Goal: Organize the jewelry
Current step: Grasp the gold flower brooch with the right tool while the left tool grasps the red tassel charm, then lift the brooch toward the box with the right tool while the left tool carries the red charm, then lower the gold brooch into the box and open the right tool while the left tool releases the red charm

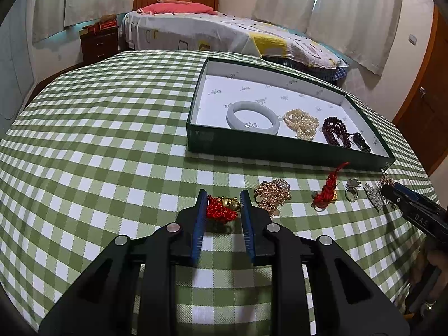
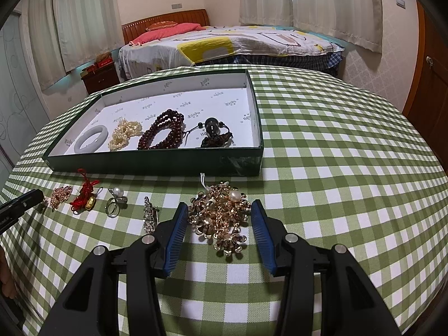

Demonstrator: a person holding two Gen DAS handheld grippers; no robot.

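Sorting's about halfway: the green tray (image 2: 156,162) on the checkered counter (image 2: 336,145) already holds a pale bangle (image 2: 91,138), pearls and dark beads. Five or six bits wait in a row just in front. The right gripper (image 2: 219,219) has its fingers spread around the gold cluster (image 2: 221,218); the left gripper (image 1: 223,204) is spread either side of a red knot charm (image 1: 221,208), left blade maybe touching. Next: squeeze, lift, carry over the rim. The small sparkly pieces are too blurry to name.

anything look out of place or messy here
Nothing damaged or spilled. The gold chain cluster with a pearl lies in a tangled heap on the green checked tablecloth, and a white tag string pokes from under the dark green tray.
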